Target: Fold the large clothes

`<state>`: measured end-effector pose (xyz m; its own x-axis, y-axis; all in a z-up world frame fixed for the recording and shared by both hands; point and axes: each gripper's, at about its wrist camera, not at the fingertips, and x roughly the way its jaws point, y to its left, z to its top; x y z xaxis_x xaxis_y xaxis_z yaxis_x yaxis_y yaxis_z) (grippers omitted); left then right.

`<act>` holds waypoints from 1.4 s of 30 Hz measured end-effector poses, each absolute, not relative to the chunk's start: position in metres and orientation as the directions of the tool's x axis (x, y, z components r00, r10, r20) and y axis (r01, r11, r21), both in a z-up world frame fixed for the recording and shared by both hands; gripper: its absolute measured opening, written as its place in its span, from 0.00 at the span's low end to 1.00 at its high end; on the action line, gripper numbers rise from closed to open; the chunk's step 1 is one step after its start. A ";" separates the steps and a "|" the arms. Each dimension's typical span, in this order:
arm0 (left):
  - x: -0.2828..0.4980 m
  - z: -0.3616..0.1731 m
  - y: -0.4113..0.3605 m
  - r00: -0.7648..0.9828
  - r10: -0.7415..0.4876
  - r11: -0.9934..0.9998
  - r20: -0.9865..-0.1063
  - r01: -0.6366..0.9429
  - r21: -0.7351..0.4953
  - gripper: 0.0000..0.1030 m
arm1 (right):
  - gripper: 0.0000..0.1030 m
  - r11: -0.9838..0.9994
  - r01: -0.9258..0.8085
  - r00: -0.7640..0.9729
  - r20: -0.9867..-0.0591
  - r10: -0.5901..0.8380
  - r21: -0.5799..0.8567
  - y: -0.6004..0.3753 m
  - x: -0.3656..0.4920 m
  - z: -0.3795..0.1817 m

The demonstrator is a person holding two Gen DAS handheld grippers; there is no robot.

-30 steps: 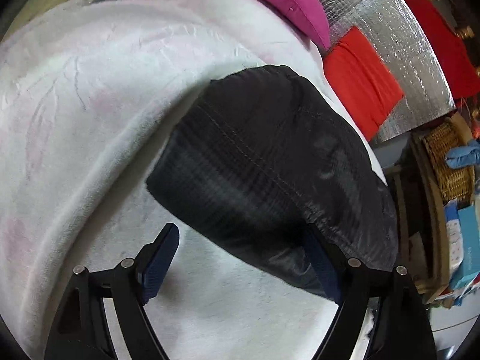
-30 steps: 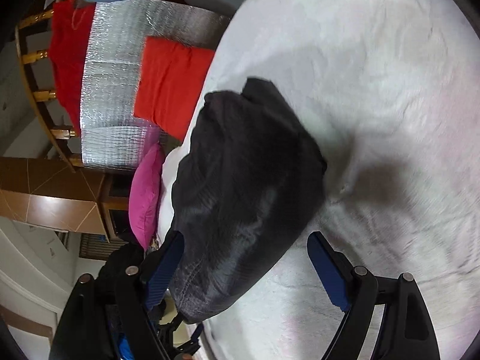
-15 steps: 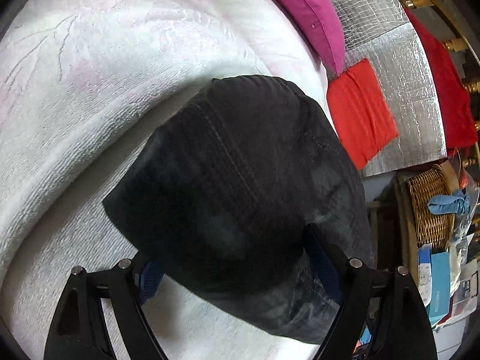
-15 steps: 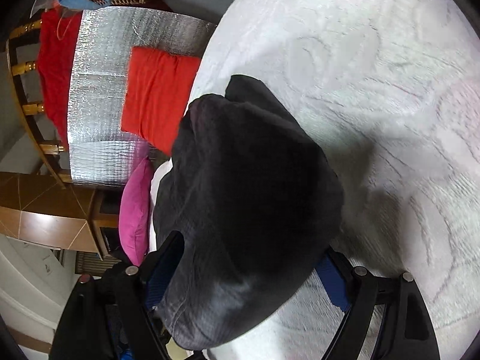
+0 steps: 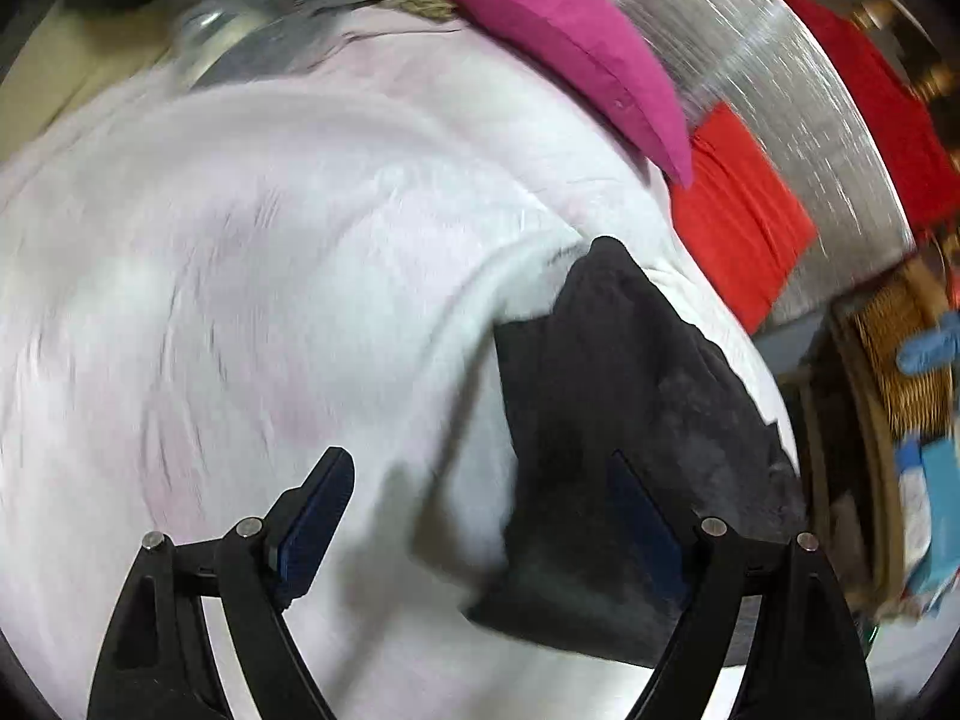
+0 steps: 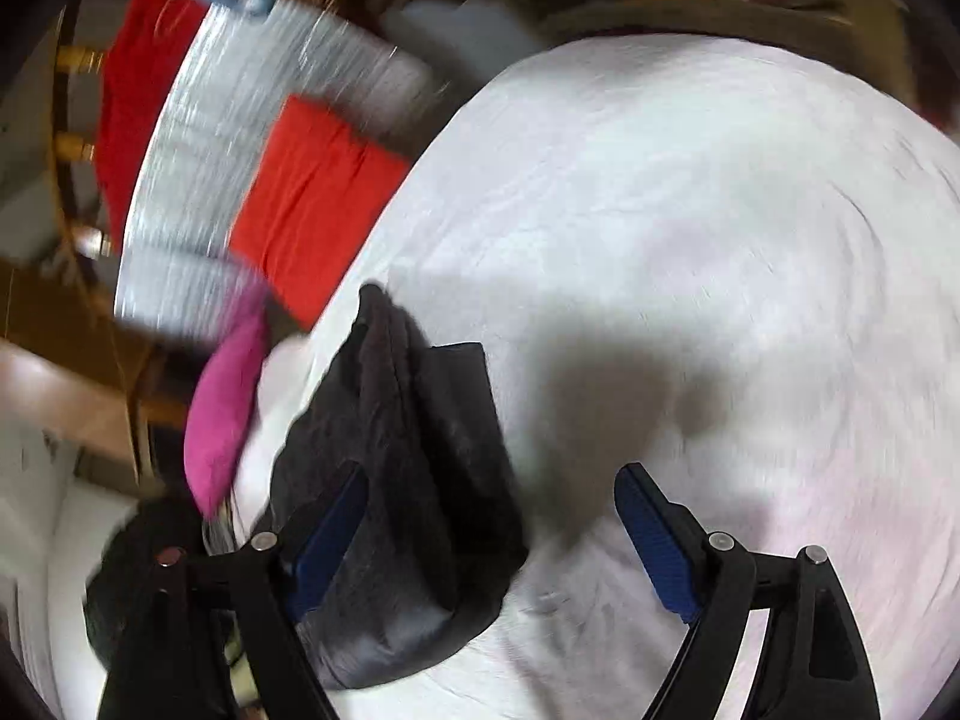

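Folding: I judge it nearly done. The dark garment [image 5: 630,420] lies in a compact bundle near the edge of the white bedspread [image 5: 270,270], with nothing gripping it.
Just changed: half a second ago the bundle filled the space between both pairs of my fingers. Now it sits off to one side in each view, and both views are blurred. I take it I have let go and am pulling back.
Left gripper [image 5: 480,516]: spread wide and empty. The bundle is under and beyond my right-hand finger, and the other finger is over bare bedspread.
Right gripper [image 6: 498,534]: also wide apart and empty. The bundle is by my left-hand finger; I cannot tell if they touch.
Around: pink pillow [image 5: 570,48], red cushion [image 5: 738,222] and silver foil sheet [image 5: 780,90] lie beyond the bed edge.
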<state>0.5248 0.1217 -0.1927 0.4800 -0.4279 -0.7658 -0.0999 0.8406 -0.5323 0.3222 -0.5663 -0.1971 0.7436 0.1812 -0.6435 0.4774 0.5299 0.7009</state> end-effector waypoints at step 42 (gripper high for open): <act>0.571 -0.222 0.025 0.226 -0.710 0.704 -0.667 0.225 -0.674 0.28 | 0.39 0.709 0.187 0.526 -0.679 0.512 0.680 -0.498 0.439 -0.213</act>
<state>0.5708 0.0249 -0.2223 0.2257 -0.7101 -0.6670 0.2248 0.7041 -0.6736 0.4393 -0.4978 -0.2131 0.5258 0.5124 -0.6789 0.1874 0.7087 0.6801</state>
